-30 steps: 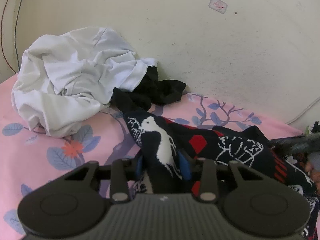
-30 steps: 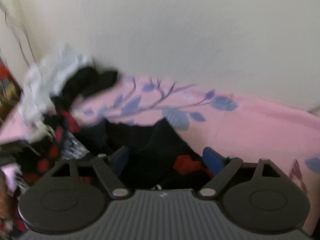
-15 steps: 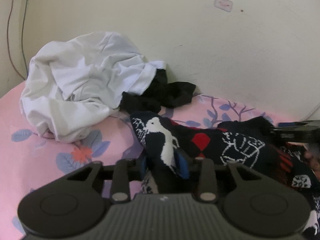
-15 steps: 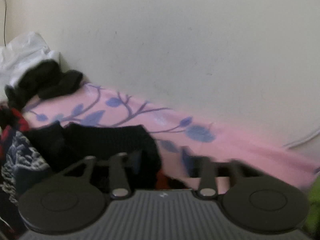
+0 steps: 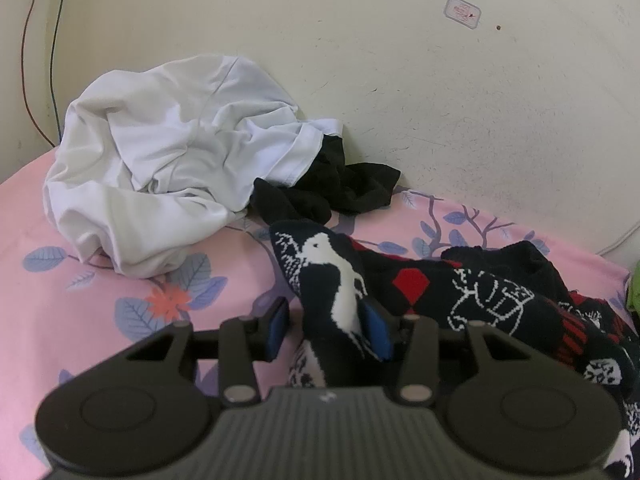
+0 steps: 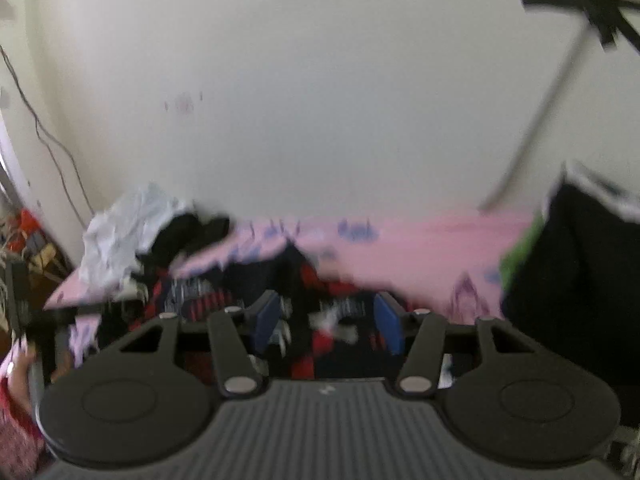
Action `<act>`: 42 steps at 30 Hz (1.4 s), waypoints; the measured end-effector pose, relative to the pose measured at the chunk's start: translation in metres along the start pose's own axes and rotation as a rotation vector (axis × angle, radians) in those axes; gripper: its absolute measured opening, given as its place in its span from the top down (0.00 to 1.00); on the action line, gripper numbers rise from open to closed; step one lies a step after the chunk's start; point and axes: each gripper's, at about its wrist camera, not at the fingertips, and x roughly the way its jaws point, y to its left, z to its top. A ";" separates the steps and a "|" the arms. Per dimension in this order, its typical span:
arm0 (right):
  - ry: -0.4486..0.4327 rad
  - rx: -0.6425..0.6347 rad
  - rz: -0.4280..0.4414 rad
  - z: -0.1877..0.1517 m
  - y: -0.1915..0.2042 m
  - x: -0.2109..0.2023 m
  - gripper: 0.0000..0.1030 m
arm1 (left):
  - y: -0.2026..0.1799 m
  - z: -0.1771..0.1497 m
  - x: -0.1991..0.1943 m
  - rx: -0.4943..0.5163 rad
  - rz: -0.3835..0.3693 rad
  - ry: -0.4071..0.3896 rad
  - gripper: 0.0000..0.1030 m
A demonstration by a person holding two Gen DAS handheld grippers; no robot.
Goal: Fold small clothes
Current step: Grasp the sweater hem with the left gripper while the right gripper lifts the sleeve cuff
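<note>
A dark knit piece [image 5: 460, 292] with a white bird, white line drawings and red diamonds lies across the pink floral sheet [image 5: 80, 300]. One bird-patterned end rises between the blue pads of my left gripper [image 5: 327, 330]. Its jaws are opening: the left pad stands clear of the cloth, while the right pad still touches it. The right wrist view is blurred. There my right gripper [image 6: 326, 324] hovers above the same patterned cloth [image 6: 320, 292] with its pads wide apart and not pressing on it. A hand [image 6: 16, 364] shows at that view's left edge.
A crumpled white shirt [image 5: 160, 152] and a black cloth [image 5: 344, 192] are piled against the cream wall. Wires [image 5: 40, 60] hang at the far left. A black garment with white trim [image 6: 580, 280] and something green [image 6: 520, 256] lie at the bed's right end.
My left jaws have widened and the left pad has come off the bird-patterned cloth. The right gripper has left the left view's right edge; its own view now shows the bed from farther back.
</note>
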 end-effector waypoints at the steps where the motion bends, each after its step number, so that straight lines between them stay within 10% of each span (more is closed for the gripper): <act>1: 0.011 -0.010 -0.015 -0.008 0.001 0.004 0.45 | 0.000 0.000 0.000 0.000 -0.001 -0.001 0.60; 4: 0.071 -0.029 -0.071 -0.021 0.000 0.013 0.50 | -0.001 -0.001 -0.001 0.006 -0.005 -0.003 0.66; 5: 0.102 -0.036 -0.076 -0.025 0.000 0.018 0.84 | -0.002 -0.001 -0.001 0.013 -0.011 -0.006 0.74; 7: 0.030 -0.093 -0.102 -0.025 0.008 0.014 0.98 | -0.007 -0.003 -0.005 0.037 -0.016 -0.023 0.81; 11: -0.129 -0.063 -0.186 -0.003 0.000 0.004 0.98 | -0.010 -0.003 -0.009 0.051 0.003 -0.047 0.83; 17: 0.025 -0.043 -0.208 -0.016 -0.010 0.042 0.93 | 0.001 0.000 -0.003 -0.010 0.018 -0.016 0.65; 23: -0.191 0.211 -0.144 -0.022 -0.061 -0.078 0.93 | 0.012 0.007 -0.017 -0.064 -0.004 -0.020 0.58; 25: -0.251 0.290 -0.151 -0.039 -0.084 -0.129 0.82 | 0.018 0.012 -0.039 -0.102 -0.029 -0.092 0.58; 26: -0.274 0.329 -0.157 -0.050 -0.094 -0.151 0.49 | 0.018 0.013 -0.050 -0.101 -0.045 -0.132 0.58; 28: -0.332 0.427 -0.205 -0.078 -0.113 -0.191 0.21 | 0.013 0.014 -0.066 -0.080 -0.056 -0.181 0.57; 33: -0.343 0.579 -0.260 -0.131 -0.151 -0.238 0.24 | -0.030 0.015 -0.065 0.033 -0.137 -0.153 0.56; 42: -0.364 0.823 -0.195 -0.155 -0.209 -0.198 0.23 | -0.142 -0.020 -0.019 0.288 -0.256 0.076 0.59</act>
